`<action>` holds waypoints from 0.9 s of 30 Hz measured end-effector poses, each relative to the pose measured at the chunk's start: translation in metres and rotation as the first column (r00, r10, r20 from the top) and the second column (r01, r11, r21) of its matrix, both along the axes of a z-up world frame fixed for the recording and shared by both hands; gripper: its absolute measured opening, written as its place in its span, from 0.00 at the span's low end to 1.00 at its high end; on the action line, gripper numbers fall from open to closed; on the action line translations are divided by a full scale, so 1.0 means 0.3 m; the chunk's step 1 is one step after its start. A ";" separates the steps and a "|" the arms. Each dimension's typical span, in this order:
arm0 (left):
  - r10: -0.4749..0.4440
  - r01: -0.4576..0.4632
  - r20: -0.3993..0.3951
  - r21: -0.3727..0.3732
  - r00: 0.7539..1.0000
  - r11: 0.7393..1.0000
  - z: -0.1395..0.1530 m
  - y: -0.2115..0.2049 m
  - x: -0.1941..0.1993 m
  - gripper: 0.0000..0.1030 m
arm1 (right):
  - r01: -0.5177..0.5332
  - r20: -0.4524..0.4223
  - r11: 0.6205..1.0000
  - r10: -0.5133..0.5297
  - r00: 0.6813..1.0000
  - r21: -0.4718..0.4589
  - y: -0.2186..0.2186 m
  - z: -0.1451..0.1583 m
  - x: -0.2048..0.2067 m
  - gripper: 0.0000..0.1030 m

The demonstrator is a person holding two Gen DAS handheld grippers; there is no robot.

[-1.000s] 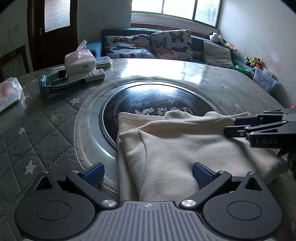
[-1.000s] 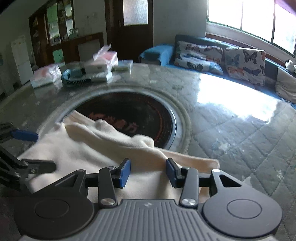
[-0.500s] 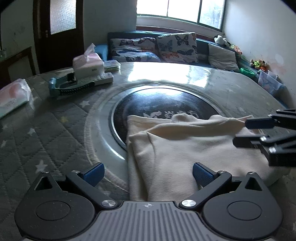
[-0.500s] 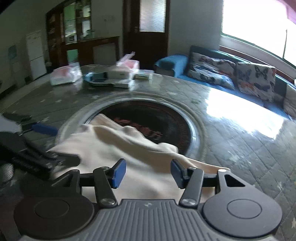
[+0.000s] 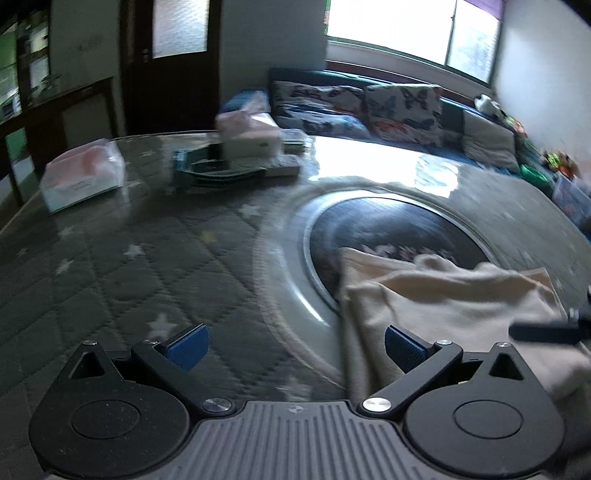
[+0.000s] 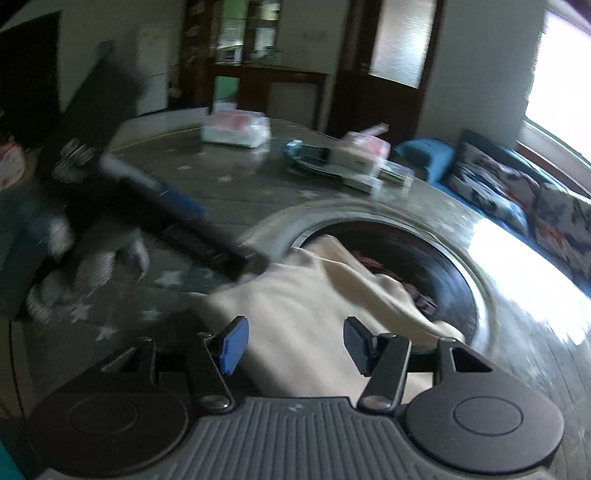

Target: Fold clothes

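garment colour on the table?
Cream, plain: garment; clearest in left wrist view.

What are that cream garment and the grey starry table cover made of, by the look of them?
The garment looks like soft matte knit, perhaps cotton: it slumps in rounded folds without shine. The table cover looks like quilted fabric with diamond stitching, apparently under a glossy clear layer, glass or plastic, since window light reflects off it.

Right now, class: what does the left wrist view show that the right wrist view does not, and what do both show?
Only the left wrist view shows the window and the toys by the wall. Only the right wrist view shows the white fridge and the wooden cabinet. Both share the cream garment on the table, the tissue box and the butterfly cushions.
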State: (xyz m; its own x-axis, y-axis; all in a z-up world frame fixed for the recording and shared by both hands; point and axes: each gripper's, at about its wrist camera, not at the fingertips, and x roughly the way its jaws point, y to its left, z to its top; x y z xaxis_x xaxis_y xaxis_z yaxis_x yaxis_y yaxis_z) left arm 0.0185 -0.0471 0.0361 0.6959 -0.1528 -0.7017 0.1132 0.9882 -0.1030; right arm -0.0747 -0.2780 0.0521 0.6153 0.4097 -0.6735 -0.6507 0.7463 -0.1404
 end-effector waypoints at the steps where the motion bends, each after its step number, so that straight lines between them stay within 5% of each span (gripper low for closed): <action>1: 0.011 -0.011 -0.005 -0.013 1.000 1.000 0.002 0.014 0.004 1.00 | -0.018 0.007 1.000 0.018 1.000 -0.011 0.023 -0.003 -0.008 0.57; 8: 0.053 -0.057 -0.045 -0.103 0.998 0.993 0.000 0.074 0.023 1.00 | -0.101 0.029 0.991 0.104 0.994 -0.086 0.152 -0.048 -0.028 0.56; 15: 0.035 -0.061 -0.115 -0.230 0.993 0.971 -0.010 0.072 0.038 1.00 | -0.113 0.052 0.980 0.123 0.991 -0.162 0.211 -0.101 -0.031 0.39; 19: 0.014 -0.069 -0.177 -0.312 0.984 0.947 -0.025 0.060 0.045 1.00 | -0.097 0.045 0.989 0.103 0.994 -0.110 0.188 -0.082 -0.017 0.25; 27: 0.020 -0.132 -0.249 -0.445 0.968 0.886 -0.026 0.051 0.070 0.99 | -0.041 0.004 0.998 0.041 0.999 0.046 0.094 -0.016 0.019 0.19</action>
